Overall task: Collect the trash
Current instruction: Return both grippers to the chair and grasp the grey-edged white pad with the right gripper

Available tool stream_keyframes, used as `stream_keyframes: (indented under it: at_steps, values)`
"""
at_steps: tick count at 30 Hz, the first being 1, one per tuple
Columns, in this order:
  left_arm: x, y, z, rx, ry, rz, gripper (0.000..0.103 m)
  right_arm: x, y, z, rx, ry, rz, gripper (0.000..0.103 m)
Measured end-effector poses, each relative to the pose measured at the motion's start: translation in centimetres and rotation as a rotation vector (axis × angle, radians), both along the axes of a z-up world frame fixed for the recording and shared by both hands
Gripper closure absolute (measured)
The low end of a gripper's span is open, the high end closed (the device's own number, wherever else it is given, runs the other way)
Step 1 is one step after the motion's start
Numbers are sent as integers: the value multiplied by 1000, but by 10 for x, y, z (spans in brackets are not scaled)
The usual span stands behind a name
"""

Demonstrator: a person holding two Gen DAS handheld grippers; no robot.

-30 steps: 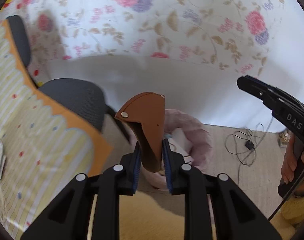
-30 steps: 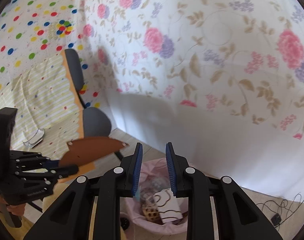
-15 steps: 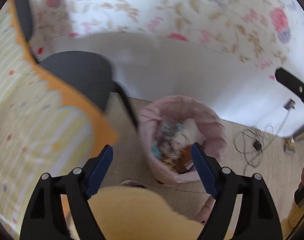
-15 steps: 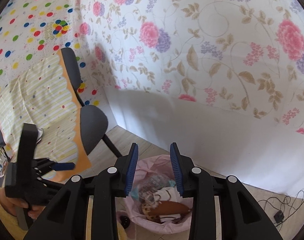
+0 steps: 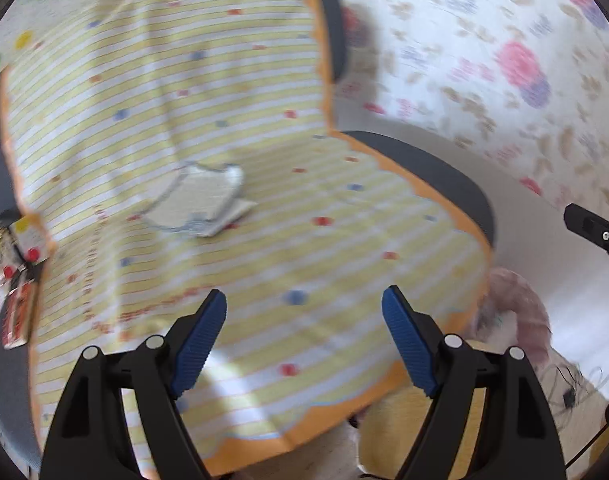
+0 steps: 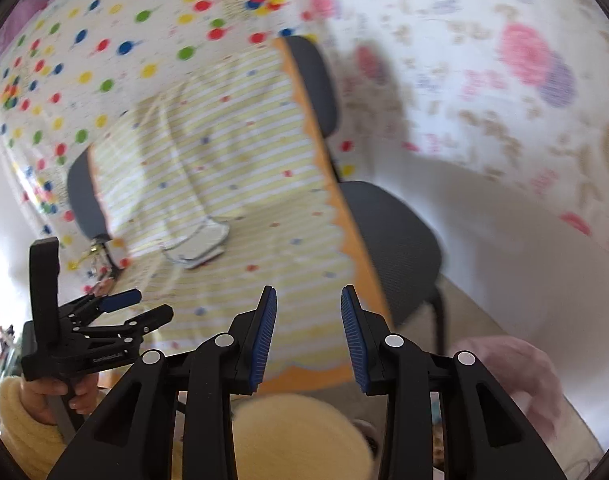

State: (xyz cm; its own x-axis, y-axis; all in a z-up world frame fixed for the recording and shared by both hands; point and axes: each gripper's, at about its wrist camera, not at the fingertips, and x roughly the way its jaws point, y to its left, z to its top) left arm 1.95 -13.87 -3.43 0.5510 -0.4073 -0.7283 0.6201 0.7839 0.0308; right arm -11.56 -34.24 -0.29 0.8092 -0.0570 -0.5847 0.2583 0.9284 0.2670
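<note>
Left gripper point(image 5: 304, 336): standing wide apart, gripping nothing.
Right gripper point(image 6: 308, 336): gaping partway, empty.
Wrapper point(image 5: 200, 204): lying on the striped tablecloth point(image 5: 264, 120).
Pink bin point(image 6: 516, 376): sitting beside the table.

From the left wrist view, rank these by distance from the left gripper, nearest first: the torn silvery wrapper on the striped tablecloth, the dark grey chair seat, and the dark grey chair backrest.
1. Torn silvery wrapper: on the yellow striped tablecloth, ahead of the left gripper, slightly left.
2. Dark grey chair seat: beyond the cloth's orange edge, to the right.
3. Dark grey chair backrest: farthest, upper centre, against the floral wall covering.
</note>
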Motion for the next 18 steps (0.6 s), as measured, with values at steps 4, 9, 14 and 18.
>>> stream_keyframes:
  at_steps: [4, 9, 14, 18]
  values:
    - [33, 42, 3, 15, -28, 126, 25, 55, 30, 7, -19, 7, 108, 67]
    - [74, 79, 6, 22, -40, 240, 25, 131, 60, -4, -82, 61, 186, 66]
    - [116, 95, 10, 27, -63, 297, 25, 207, 76, -20, -81, 106, 219, 66]
    - [146, 98, 6, 19, -42, 313, 25, 260, 81, -36, -69, 156, 241, 63]
